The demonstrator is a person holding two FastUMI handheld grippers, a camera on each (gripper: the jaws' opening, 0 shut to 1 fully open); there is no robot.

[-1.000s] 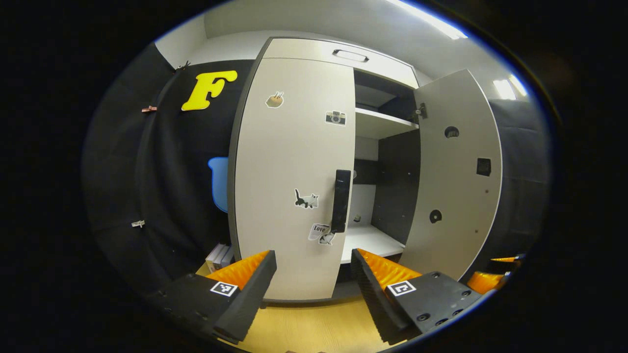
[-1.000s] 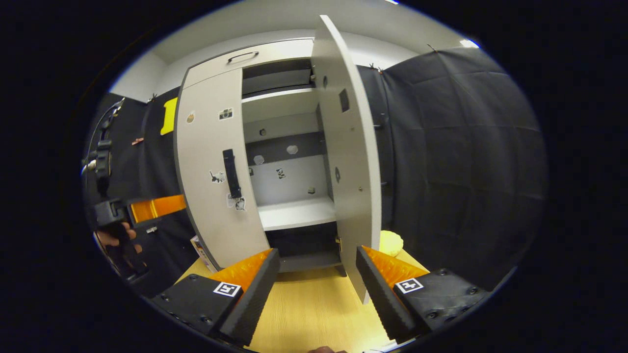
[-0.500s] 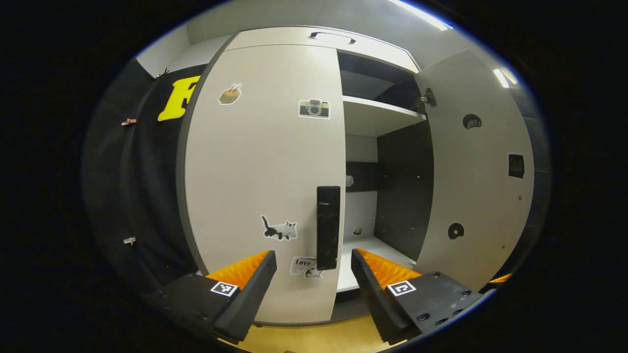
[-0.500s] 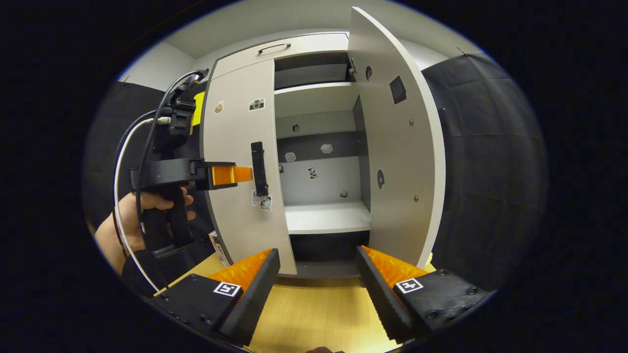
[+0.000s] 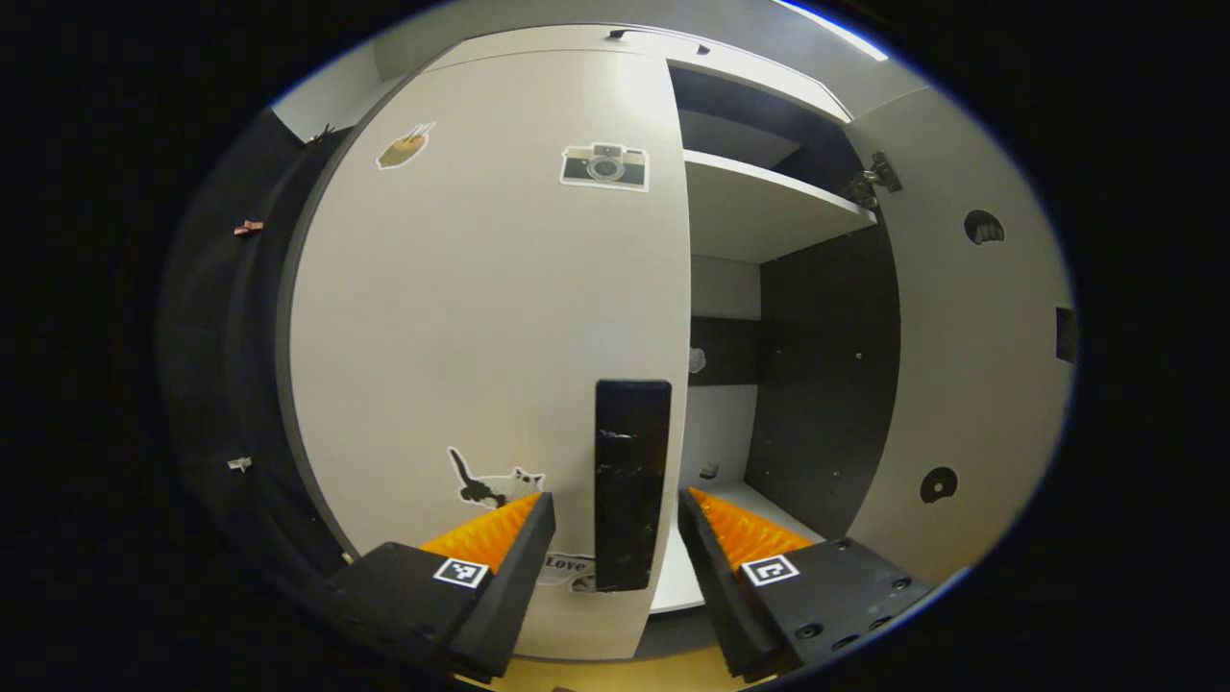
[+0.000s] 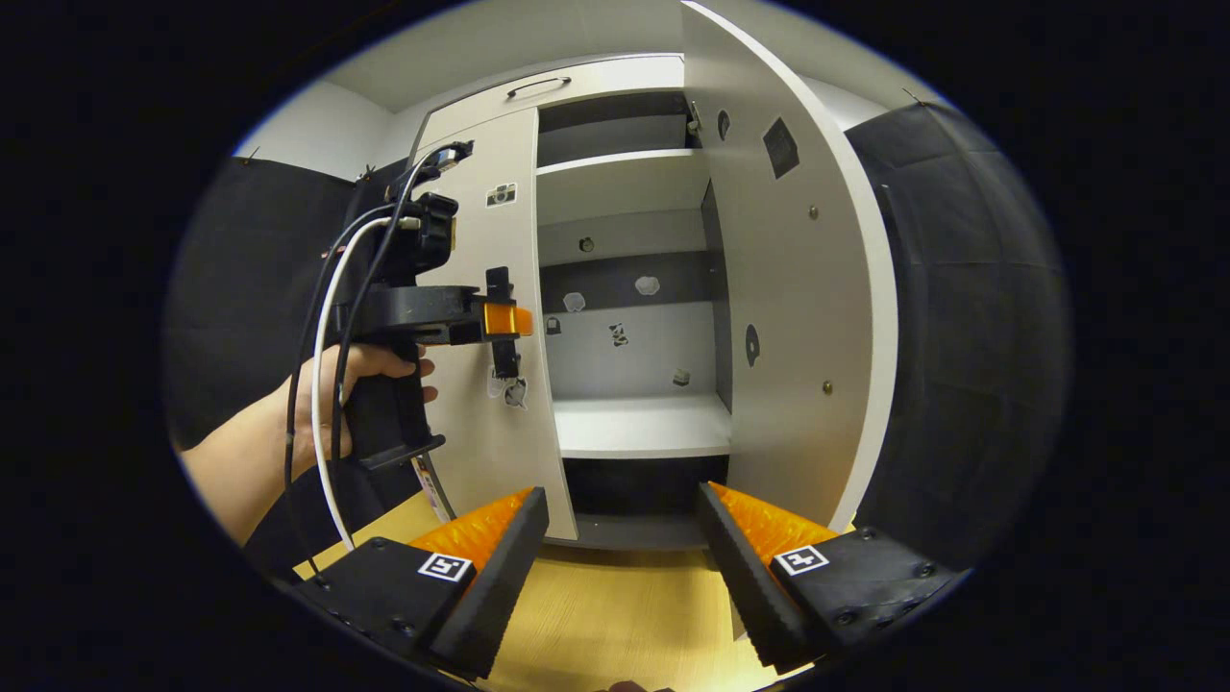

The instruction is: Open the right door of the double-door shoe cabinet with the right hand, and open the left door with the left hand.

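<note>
In the left gripper view, the shoe cabinet (image 5: pixel 769 77) stood against the black cloth wall. Its left door (image 5: pixel 480 317) was closed, with a camera sticker (image 5: pixel 605 165) and a cat sticker (image 5: pixel 492 483) on it. The right door (image 5: pixel 971 365) stood swung wide, showing a white shelf (image 5: pixel 759 207). The left gripper (image 5: pixel 615 538) was spread open, its fingers on either side of the black handle (image 5: pixel 630 481); whether they touched it could not be told.

In the right gripper view, a pale wooden floor (image 6: pixel 605 615) lay before the cabinet. The right gripper (image 6: pixel 623 538) hung released and empty, apart from both doors. A hand (image 6: pixel 360 380) held the left gripper at the left door's handle.
</note>
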